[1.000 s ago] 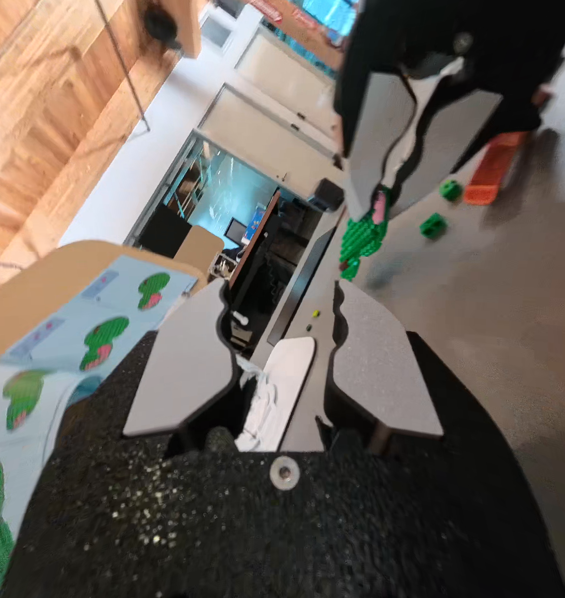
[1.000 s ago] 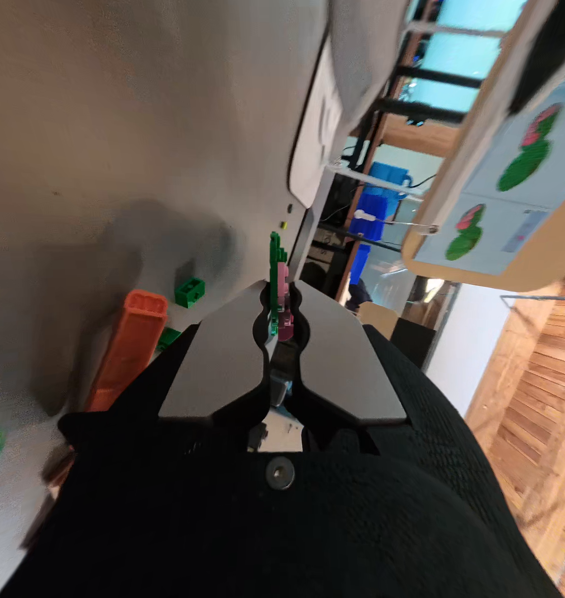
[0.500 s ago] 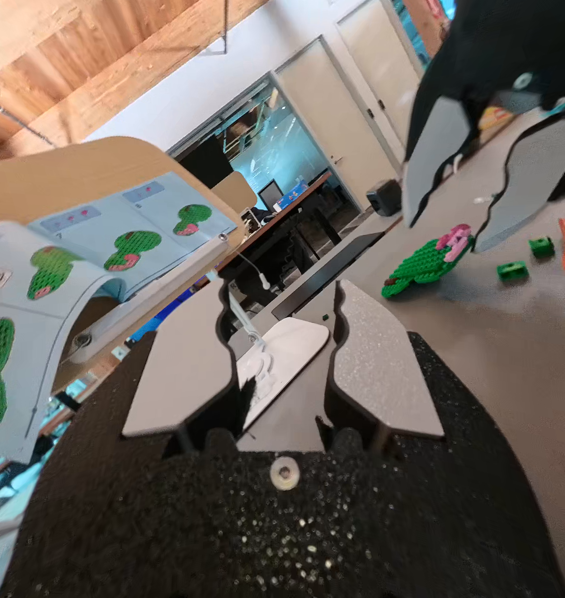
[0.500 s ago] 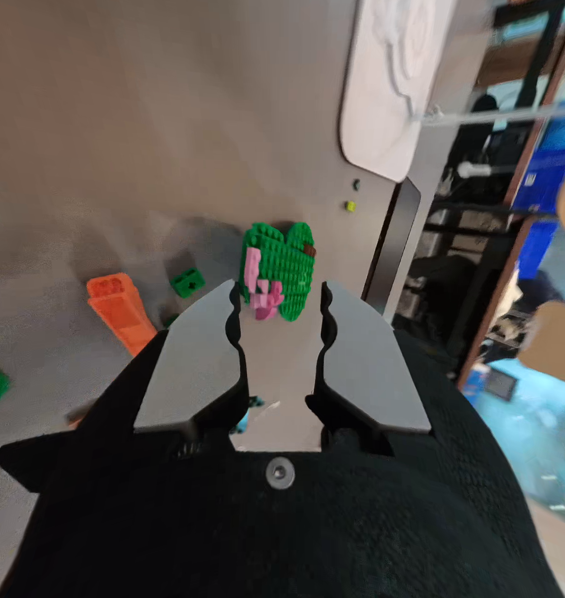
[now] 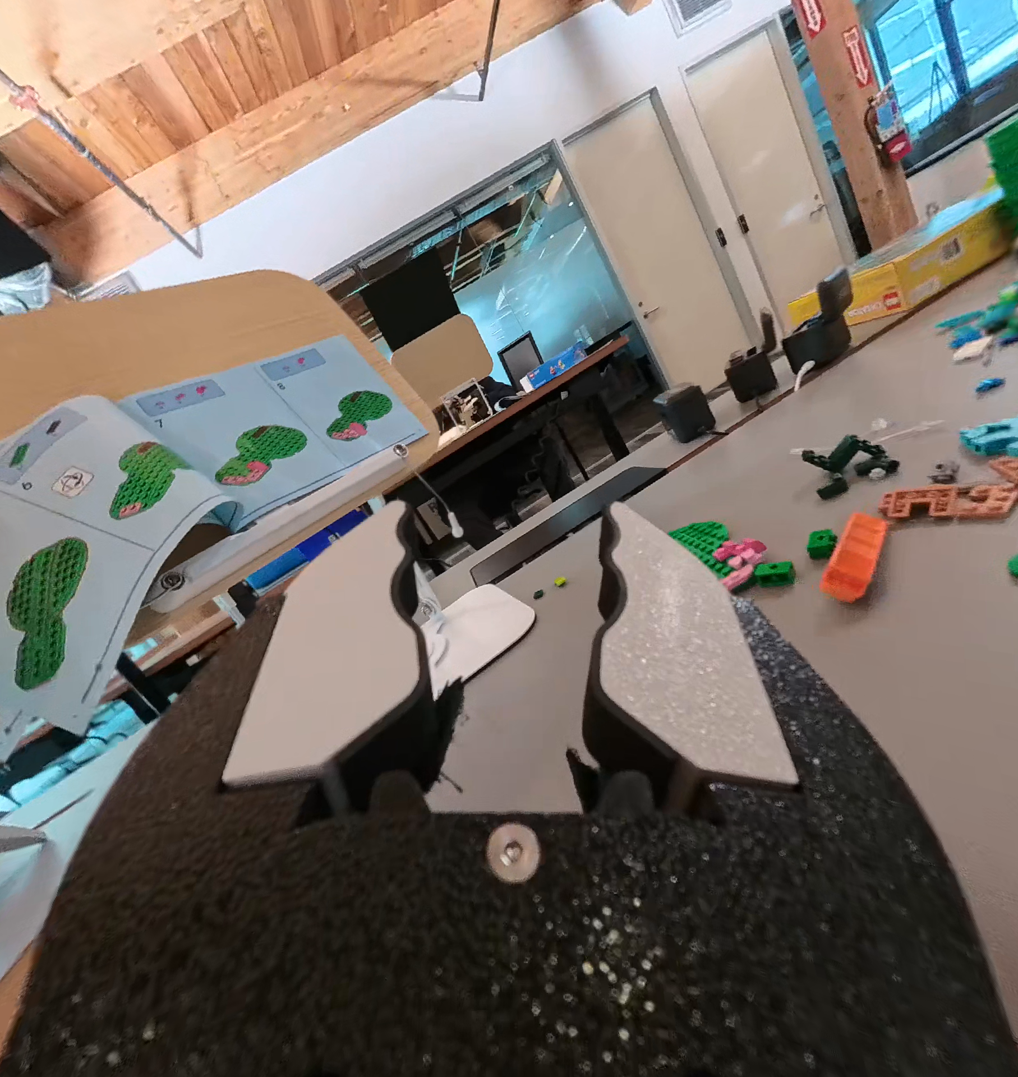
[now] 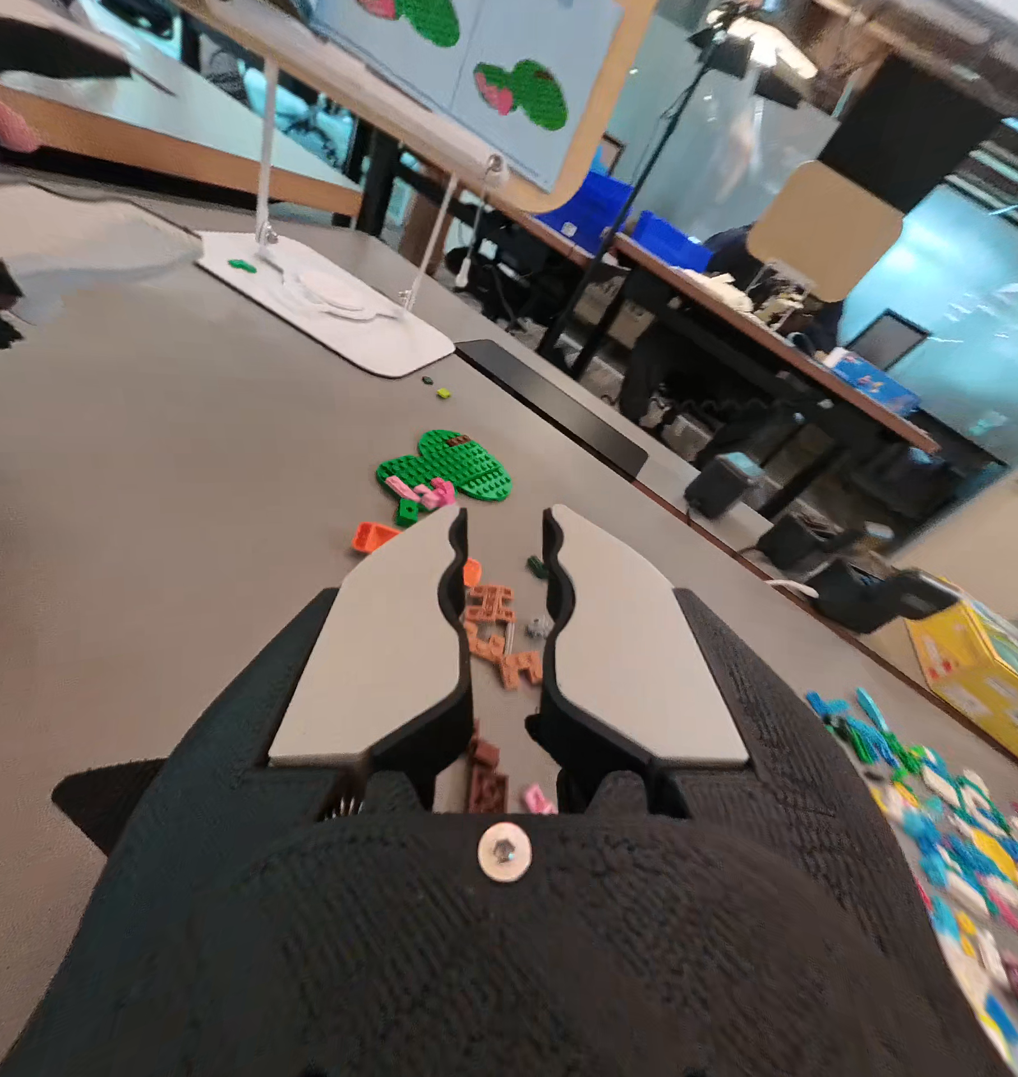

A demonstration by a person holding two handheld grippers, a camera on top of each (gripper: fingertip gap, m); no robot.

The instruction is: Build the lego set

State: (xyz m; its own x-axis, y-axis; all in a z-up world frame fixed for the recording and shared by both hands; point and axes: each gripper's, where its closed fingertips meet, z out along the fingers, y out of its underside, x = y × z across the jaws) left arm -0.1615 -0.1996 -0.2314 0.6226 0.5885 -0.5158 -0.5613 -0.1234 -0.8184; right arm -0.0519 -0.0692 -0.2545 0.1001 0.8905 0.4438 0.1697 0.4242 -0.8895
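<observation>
A green studded plate with pink pieces on one end (image 6: pixel 445 466) lies flat on the grey table (image 6: pixel 174 466). It also shows in the left wrist view (image 5: pixel 707 539), right of my left gripper. My left gripper (image 5: pixel 503 516) is open and empty, held above the table. My right gripper (image 6: pixel 503 513) is open and empty, pulled back from the green plate. An orange brick separator (image 5: pixel 853 556) and small green bricks (image 5: pixel 774 573) lie beside the plate. The open instruction booklet (image 5: pixel 145 466) rests on a wooden stand at the left.
Tan plate pieces (image 6: pixel 495 632), brown bricks (image 6: pixel 488 778) and a dark green figure (image 5: pixel 844 463) lie on the table. A pile of loose bright pieces (image 6: pixel 961 816) and a yellow box (image 6: pixel 984 670) are at the right. The stand's white base (image 6: pixel 326 309) sits at the back. About 15 cm separates my right fingertips from the dark green figure (image 5: pixel 844 463).
My right gripper opened, let the green plate down flat on the table, and drew back from it. My left gripper swung level and stayed open.
</observation>
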